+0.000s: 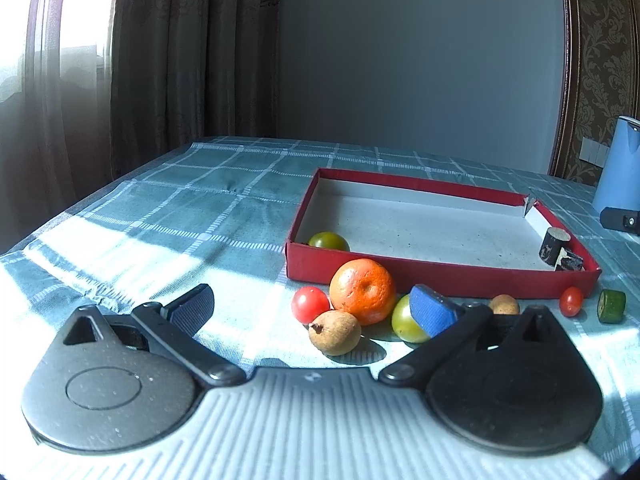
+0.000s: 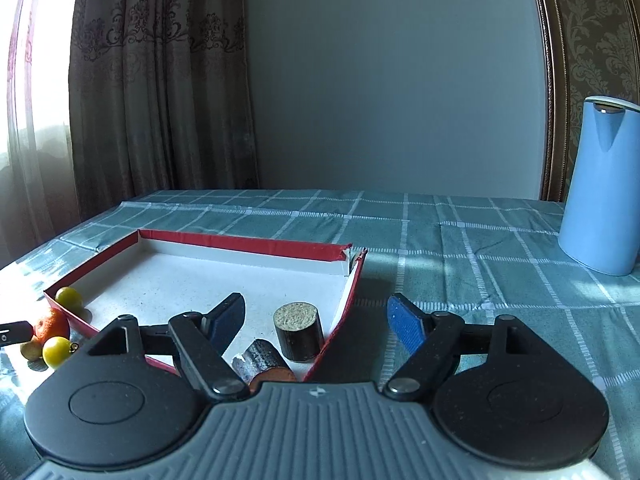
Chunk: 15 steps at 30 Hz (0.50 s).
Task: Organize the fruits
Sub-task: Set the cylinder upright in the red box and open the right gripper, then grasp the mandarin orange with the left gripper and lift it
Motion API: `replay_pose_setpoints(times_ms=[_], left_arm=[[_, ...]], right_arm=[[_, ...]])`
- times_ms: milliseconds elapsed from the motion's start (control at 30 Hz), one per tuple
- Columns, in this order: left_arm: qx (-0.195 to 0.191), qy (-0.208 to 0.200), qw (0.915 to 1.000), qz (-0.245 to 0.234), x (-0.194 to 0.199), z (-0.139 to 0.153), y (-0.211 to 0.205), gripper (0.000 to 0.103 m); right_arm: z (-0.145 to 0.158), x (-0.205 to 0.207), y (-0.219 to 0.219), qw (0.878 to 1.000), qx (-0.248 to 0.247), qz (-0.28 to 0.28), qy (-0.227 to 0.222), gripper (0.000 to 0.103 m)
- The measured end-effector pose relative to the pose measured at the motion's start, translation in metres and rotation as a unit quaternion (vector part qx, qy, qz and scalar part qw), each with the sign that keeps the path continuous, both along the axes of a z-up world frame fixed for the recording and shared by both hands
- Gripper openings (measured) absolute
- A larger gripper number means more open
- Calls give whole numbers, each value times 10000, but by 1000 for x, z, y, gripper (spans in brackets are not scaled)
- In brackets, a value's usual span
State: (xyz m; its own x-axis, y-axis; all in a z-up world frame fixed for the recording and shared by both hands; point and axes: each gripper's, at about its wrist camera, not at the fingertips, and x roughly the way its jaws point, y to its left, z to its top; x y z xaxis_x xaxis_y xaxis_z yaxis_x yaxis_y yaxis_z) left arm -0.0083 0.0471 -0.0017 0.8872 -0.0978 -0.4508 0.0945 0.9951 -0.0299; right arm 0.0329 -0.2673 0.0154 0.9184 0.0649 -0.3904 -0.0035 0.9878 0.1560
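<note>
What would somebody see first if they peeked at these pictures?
Probably the bright orange tangerine, sitting among little fruits just outside the red box. Next, the red box itself, with a green tomato in one corner. Then the tall blue jug, standing alone on the checked tablecloth.

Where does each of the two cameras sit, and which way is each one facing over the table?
Left wrist: sits on the left gripper, low over the tablecloth, facing loose fruit around the orange before the red box; its open fingers show.
Right wrist: sits on the right gripper, over the box's near right corner, facing two dark cylinder pieces and a blue jug; its open fingers show.
Shared: red box, orange, cylinder pieces, jug, grey wall.
</note>
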Motion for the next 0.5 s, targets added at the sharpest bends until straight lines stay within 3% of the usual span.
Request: replay_pose_setpoints(times_ms=[233, 500], left_arm=[[231, -334, 9988, -284, -18, -1, 5, 103], [486, -334, 9977, -334, 13, 13, -17, 97]], right_arm=[[-15, -48, 6, 9989, 343, 276, -144, 84], [-25, -41, -2, 9964, 795, 270, 136, 84]])
